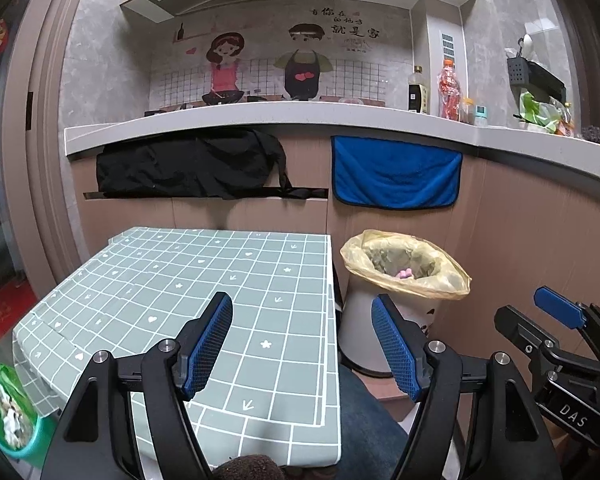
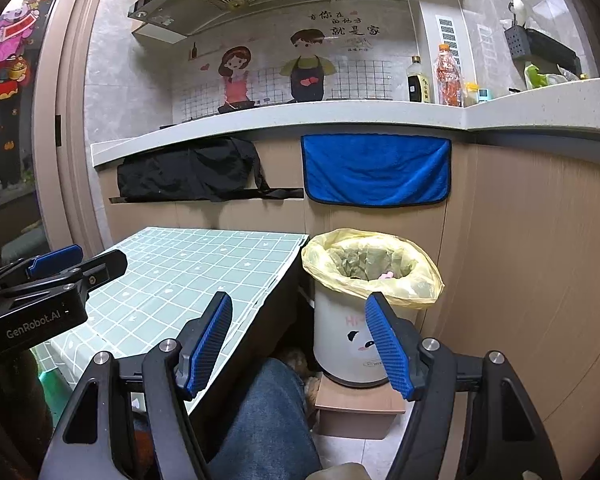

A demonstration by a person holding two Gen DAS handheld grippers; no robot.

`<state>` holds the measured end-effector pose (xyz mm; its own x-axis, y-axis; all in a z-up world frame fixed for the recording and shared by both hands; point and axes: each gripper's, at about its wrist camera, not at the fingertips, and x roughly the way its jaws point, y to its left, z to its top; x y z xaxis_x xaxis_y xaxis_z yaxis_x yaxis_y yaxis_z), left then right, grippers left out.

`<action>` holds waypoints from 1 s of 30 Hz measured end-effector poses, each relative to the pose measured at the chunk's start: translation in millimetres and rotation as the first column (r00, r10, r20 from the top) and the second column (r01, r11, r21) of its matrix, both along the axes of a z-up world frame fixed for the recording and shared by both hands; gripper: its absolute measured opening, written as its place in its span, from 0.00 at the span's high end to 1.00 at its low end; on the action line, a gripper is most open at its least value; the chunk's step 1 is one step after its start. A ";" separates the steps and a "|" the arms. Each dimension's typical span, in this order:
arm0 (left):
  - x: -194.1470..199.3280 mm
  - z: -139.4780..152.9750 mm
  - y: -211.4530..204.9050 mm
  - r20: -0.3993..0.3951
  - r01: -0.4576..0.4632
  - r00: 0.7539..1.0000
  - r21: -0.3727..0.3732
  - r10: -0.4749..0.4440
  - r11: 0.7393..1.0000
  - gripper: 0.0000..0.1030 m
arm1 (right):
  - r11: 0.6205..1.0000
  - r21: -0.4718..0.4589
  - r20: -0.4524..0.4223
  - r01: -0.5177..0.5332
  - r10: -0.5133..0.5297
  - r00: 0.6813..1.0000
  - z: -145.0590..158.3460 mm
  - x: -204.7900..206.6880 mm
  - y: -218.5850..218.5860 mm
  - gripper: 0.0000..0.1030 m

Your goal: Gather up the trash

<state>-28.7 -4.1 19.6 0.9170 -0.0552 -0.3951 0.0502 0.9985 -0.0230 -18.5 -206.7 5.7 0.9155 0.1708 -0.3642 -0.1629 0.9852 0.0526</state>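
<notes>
Both the left tongs (image 1: 302,340) and right tongs (image 2: 299,340) gape empty over a bare checked worktop (image 1: 204,280), with pink scraps (image 1: 404,273) already in the lined bin (image 1: 404,264), so collecting looks nearly done.

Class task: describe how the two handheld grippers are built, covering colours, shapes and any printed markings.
Both grippers are black, with angular, cut-out linkage arms joined by silver round pins. Each finger carries a blue pad with a fine cross-hatched grip texture. The left gripper reads "GenRobot.AI" in pale letters on its body, seen in the right wrist view. The right gripper shows "DAS" on its side in the left wrist view.
</notes>
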 end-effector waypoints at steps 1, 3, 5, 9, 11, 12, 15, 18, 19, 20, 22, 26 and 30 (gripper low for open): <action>-0.7 0.3 -0.5 0.002 0.002 1.000 0.001 -0.002 1.000 0.30 | 1.000 -0.002 0.003 -0.001 0.001 1.000 0.6 -0.7 0.6 0.36; -1.9 0.4 -2.3 0.003 0.006 1.000 0.005 -0.006 1.000 0.30 | 1.000 0.000 0.004 -0.008 0.008 1.000 0.5 -0.5 0.5 0.36; -2.3 0.4 -3.9 0.003 0.012 1.000 0.009 -0.012 1.000 0.30 | 1.000 0.003 0.001 -0.010 0.010 1.000 -0.1 -1.1 0.9 0.36; -4.0 0.4 -6.2 0.002 0.023 1.000 0.013 -0.023 1.000 0.30 | 1.000 -0.007 -0.002 0.001 -0.001 1.000 -1.8 -1.4 1.1 0.36; -4.4 0.8 -6.6 0.001 0.028 1.000 0.014 -0.028 0.999 0.30 | 1.000 0.001 -0.006 -0.003 0.003 1.000 -2.5 -1.4 0.4 0.36; -4.7 0.9 -7.0 0.002 0.030 1.000 0.015 -0.030 0.999 0.30 | 1.000 0.003 -0.008 -0.002 0.002 1.000 -2.9 -1.7 -0.1 0.36; -6.0 1.3 -8.5 0.004 0.031 1.000 0.017 -0.031 0.999 0.30 | 1.000 0.004 -0.005 0.001 -0.001 1.000 -3.2 -3.7 -0.6 0.36; -7.3 2.0 -9.6 0.007 0.034 0.999 0.020 -0.034 0.999 0.30 | 1.000 0.005 -0.003 0.001 -0.001 1.000 -3.0 -4.0 -1.2 0.36; -7.6 2.2 -9.8 0.008 0.035 0.999 0.021 -0.035 0.999 0.30 | 1.000 0.006 -0.003 0.001 -0.001 1.000 -3.0 -4.7 -1.4 0.36; -7.8 2.5 -9.8 0.009 0.035 0.999 0.022 -0.036 0.999 0.30 | 1.000 0.007 -0.003 -0.001 0.001 1.000 -3.0 -3.7 -1.7 0.36; -7.8 2.7 -9.5 0.009 0.036 0.999 0.022 -0.036 0.999 0.30 | 1.000 0.006 -0.002 0.000 0.000 1.000 -2.3 -4.0 -2.2 0.36; -8.3 2.9 -9.8 0.009 0.036 0.999 0.022 -0.036 0.999 0.30 | 1.000 0.009 -0.002 0.002 -0.002 1.000 -1.6 -4.8 -2.8 0.36; -8.1 2.5 -11.0 0.007 0.036 0.999 0.024 -0.037 0.999 0.30 | 1.000 0.009 -0.001 0.003 -0.003 1.000 -0.6 -6.4 -3.0 0.36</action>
<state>-36.8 -15.1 22.0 0.9174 -0.0792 -0.3900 0.0866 0.9962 0.0014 -24.9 -209.7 5.1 0.9155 0.1716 -0.3638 -0.1600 0.9852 0.0621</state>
